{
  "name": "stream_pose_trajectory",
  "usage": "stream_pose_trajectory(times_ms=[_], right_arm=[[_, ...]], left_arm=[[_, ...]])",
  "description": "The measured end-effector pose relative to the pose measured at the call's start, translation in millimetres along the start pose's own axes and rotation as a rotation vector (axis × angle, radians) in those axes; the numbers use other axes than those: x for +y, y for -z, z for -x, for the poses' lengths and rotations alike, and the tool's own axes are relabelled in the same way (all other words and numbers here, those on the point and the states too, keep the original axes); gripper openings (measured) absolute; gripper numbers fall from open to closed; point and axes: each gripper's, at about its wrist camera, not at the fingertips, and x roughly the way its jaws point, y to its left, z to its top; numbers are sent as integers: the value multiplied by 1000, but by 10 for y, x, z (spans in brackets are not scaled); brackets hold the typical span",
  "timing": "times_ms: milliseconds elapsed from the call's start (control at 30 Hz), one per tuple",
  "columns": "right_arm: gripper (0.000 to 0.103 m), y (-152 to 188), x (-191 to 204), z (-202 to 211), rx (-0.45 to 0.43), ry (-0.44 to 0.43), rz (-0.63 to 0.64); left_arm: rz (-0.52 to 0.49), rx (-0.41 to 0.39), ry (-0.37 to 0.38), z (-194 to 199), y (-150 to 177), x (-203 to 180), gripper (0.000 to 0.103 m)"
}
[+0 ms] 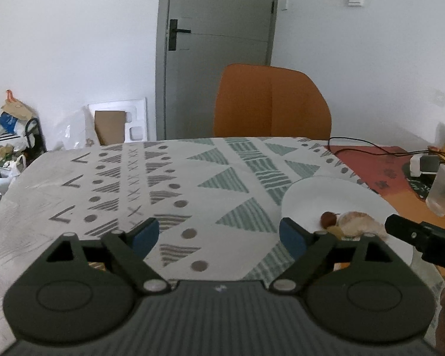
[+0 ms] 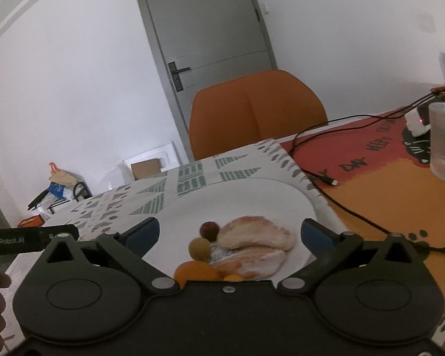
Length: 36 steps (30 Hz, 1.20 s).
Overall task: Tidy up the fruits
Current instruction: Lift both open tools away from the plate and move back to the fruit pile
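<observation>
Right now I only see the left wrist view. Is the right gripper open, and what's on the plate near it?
Observer: The right gripper is open, with its fingers spread over the plate.
Operator: Any fruit I can't see?
Observer: An orange fruit sits at the plate's near edge, partly hidden behind that gripper's body.
Operator: Anything loose to the right?
Observer: A cable plug lies on the orange mat beside the plate.
</observation>
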Motion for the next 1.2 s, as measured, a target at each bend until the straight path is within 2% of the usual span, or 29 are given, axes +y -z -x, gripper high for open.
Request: stream_pose_trajectory(times_ms=[267,667,967,1200], right_arm=[[103,51,155,-6,8,-38,25],[103,89,393,10,31,-121,50],[103,161,642,-72,73,-184,95],[102,206,866,-134,98,-221,135]], left_arm=[[19,25,-30,89,102,230,90],[40,9,-58,246,165,486,91],[94,3,-93,301,230,791,91],[134,2,-87,315,329,979,91]])
